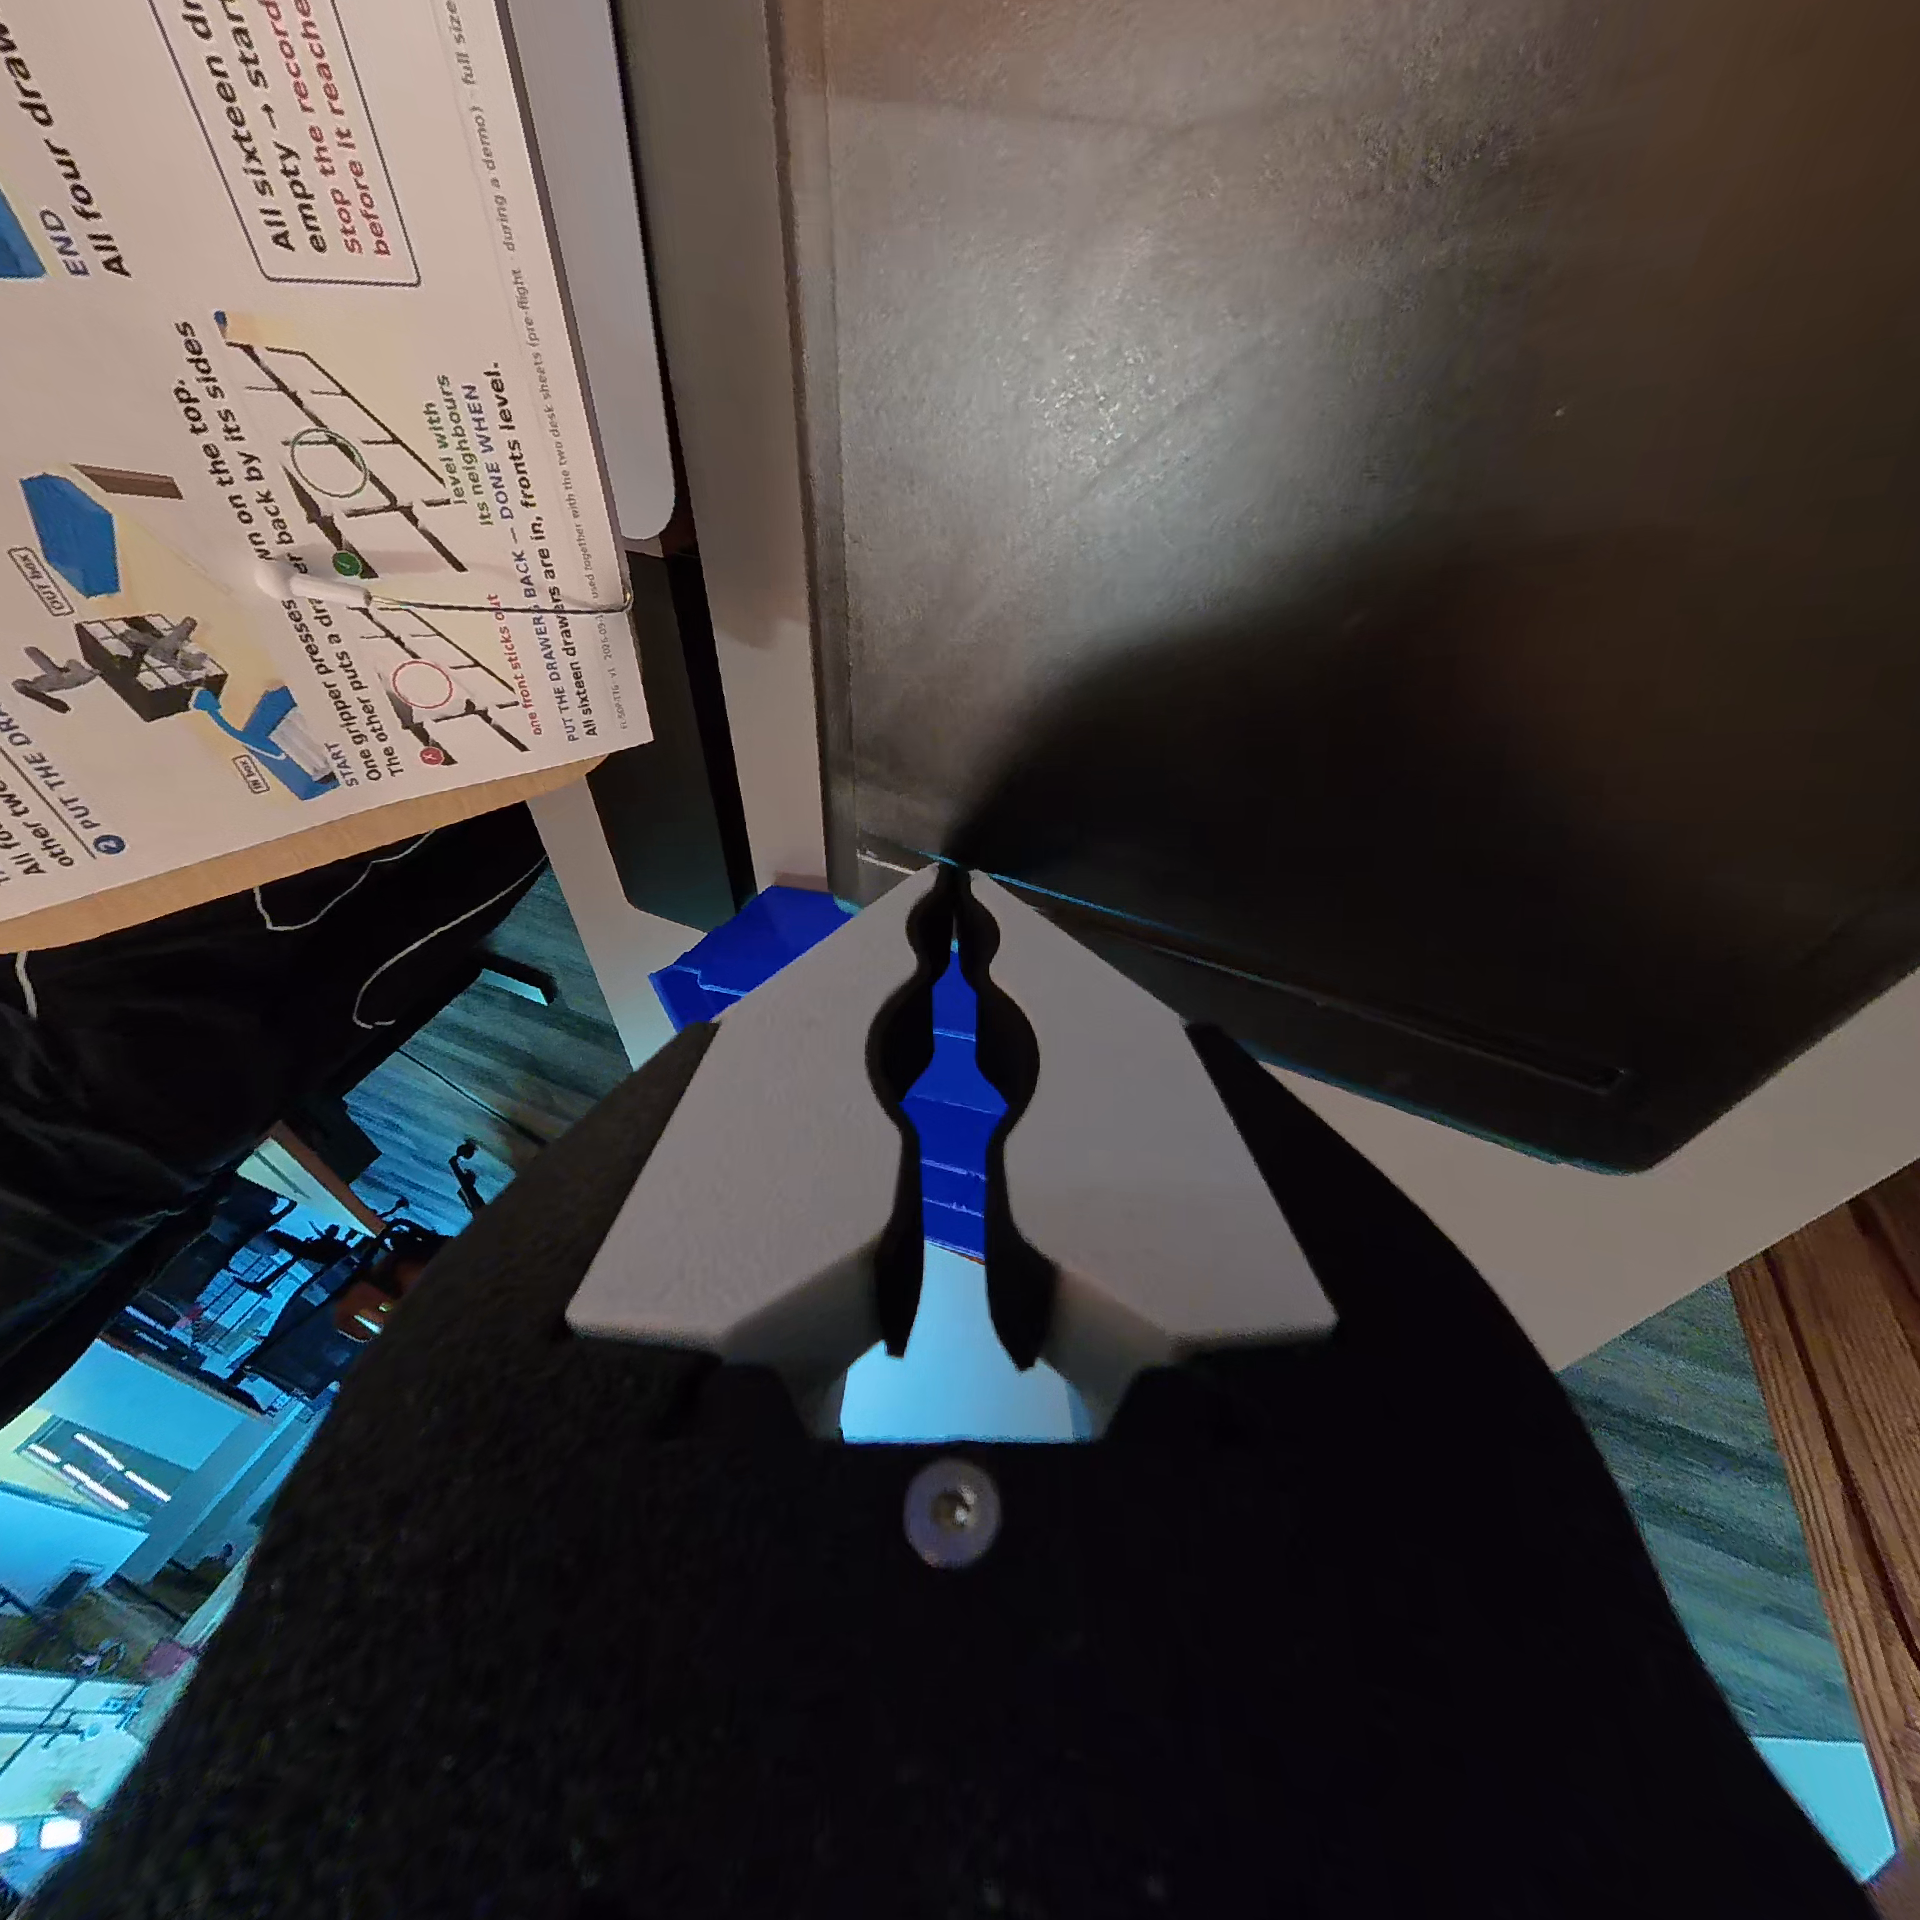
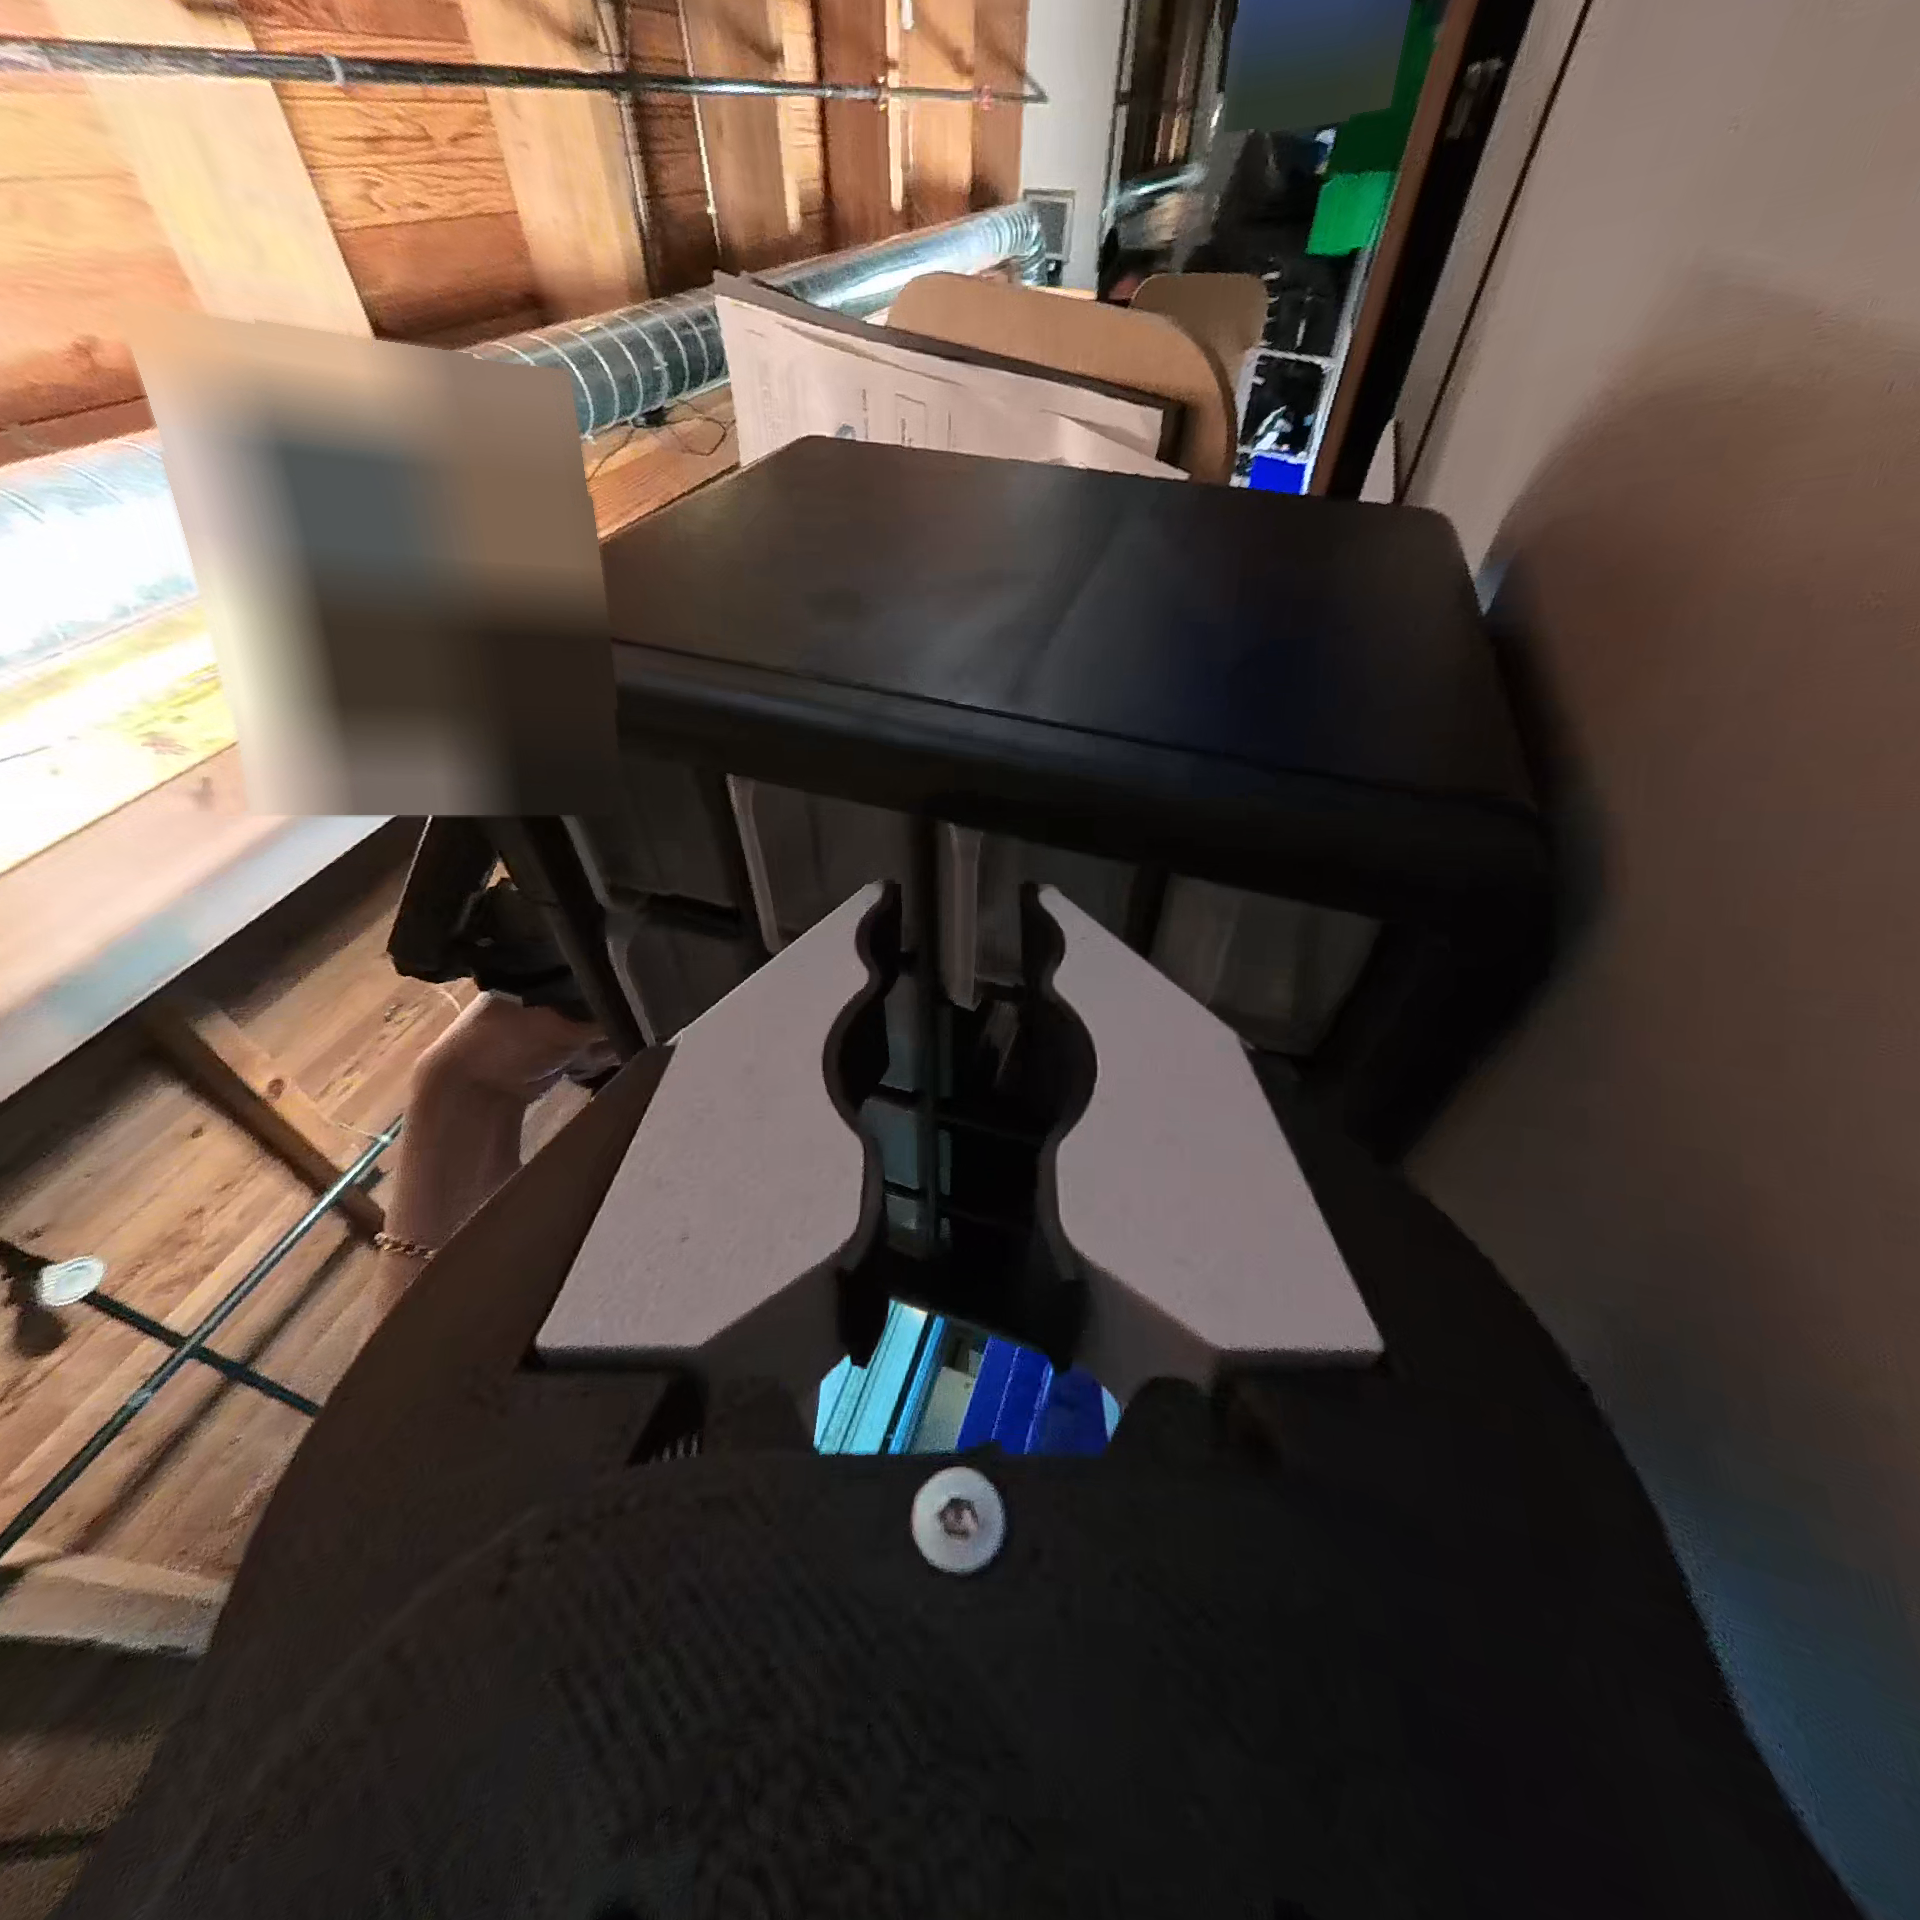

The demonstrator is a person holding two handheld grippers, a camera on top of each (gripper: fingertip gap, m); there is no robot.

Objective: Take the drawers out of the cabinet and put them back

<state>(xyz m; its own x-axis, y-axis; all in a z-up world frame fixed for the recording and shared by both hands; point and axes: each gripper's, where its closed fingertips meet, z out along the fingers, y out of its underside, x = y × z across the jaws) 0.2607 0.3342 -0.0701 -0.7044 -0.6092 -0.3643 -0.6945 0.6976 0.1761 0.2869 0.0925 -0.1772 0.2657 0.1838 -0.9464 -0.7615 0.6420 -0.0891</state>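
Drawers sat in the front of the black cabinet, pale translucent fronts in a row under its top edge, and my right gripper faced them head on. Its jaws stood a little apart, holding nothing, and one drawer's upright pale handle lay just beyond the tips, in line with the gap. That handle ran along the same line as the slot between my fingers, so I judged a straight push forward would take it, with no turn of the wrist. Whether the tips already touched it I could not tell.

My left gripper was pressed together at the tips, gripping nothing, and rested against the cabinet's dark outer panel near its edge, away from the drawer fronts. A blue bin showed beyond it, and a printed instruction sheet hung off to one side.

So the right was the nearer hand for the pull, the left better placed to steady the cabinet
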